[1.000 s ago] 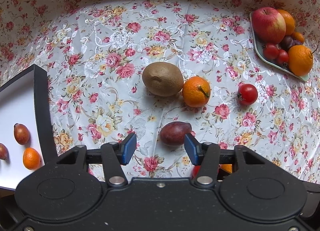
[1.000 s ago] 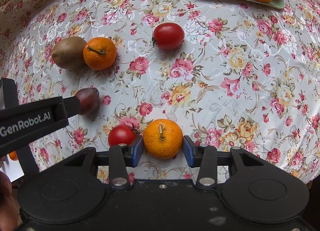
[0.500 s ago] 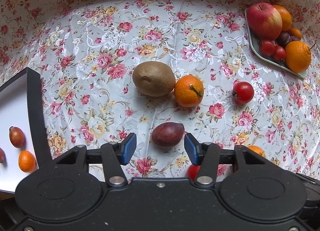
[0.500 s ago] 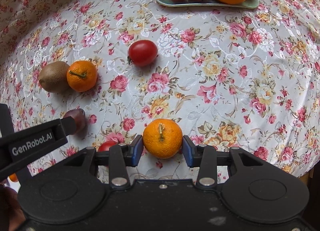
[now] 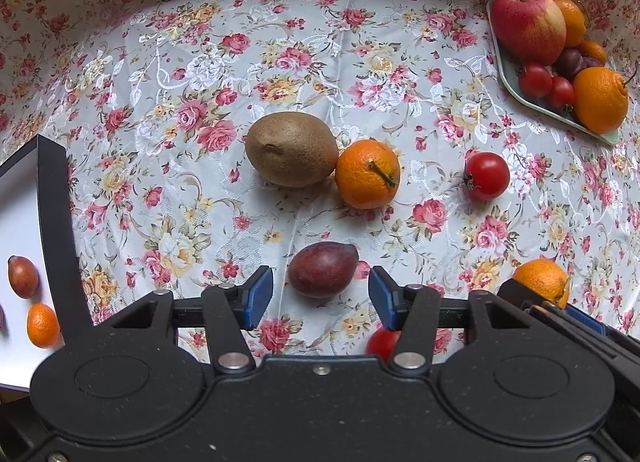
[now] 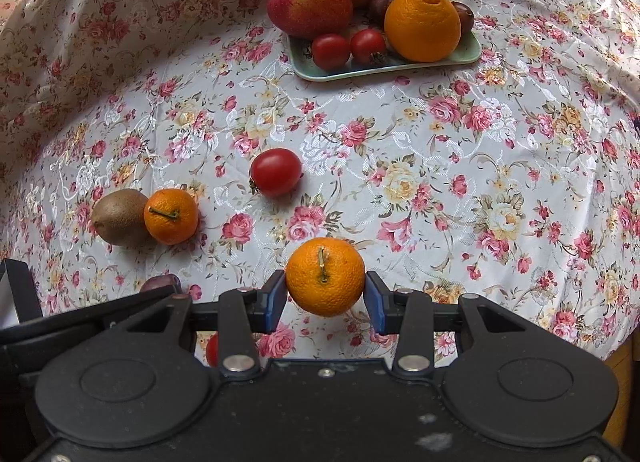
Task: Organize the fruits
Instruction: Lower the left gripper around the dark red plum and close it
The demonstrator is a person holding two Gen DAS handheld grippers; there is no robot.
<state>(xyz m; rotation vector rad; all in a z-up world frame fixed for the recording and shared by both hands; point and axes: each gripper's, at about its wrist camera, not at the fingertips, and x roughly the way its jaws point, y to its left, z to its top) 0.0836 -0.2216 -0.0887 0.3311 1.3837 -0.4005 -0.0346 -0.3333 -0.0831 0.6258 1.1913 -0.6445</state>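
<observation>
The small round orange mandarin with a short green stalk (image 6: pixel 325 276) sits clamped between the blue pads of the right gripper (image 6: pixel 325 294), whose jaws have just been closing onto it and now press both its sides; it appears lifted clear of the shiny white tablecloth printed with pink roses (image 6: pixel 440 166). The left gripper (image 5: pixel 320 298) points down with its jaws standing wide, holding nothing; the dark reddish-purple plum-like fruit (image 5: pixel 322 269) lies on the cloth between its blue pads, which do not touch it. Just beyond, a fuzzy brown kiwi (image 5: pixel 291 148) rests against a second stalked mandarin (image 5: pixel 367 174), and a small red tomato (image 5: pixel 487 175) lies apart to one side; another red tomato (image 5: pixel 382 344) peeps out below the left gripper's fingers. Farther off, a pale green rectangular tray (image 6: pixel 384 66) carries a red apple, large oranges, small tomatoes and dark plums. At the left view's edge a white board with a black rim (image 5: pixel 56 222) already bears a small mandarin and a brownish-red fruit. The step in hand looks like carrying the picked mandarin off to its place, probably one of those two holders, though which one I cannot tell. The next move calls for a steady grip while travelling, a low release so the fruit does not roll, and for the left gripper a short descent and a gentle close around the soft plum-like fruit.
</observation>
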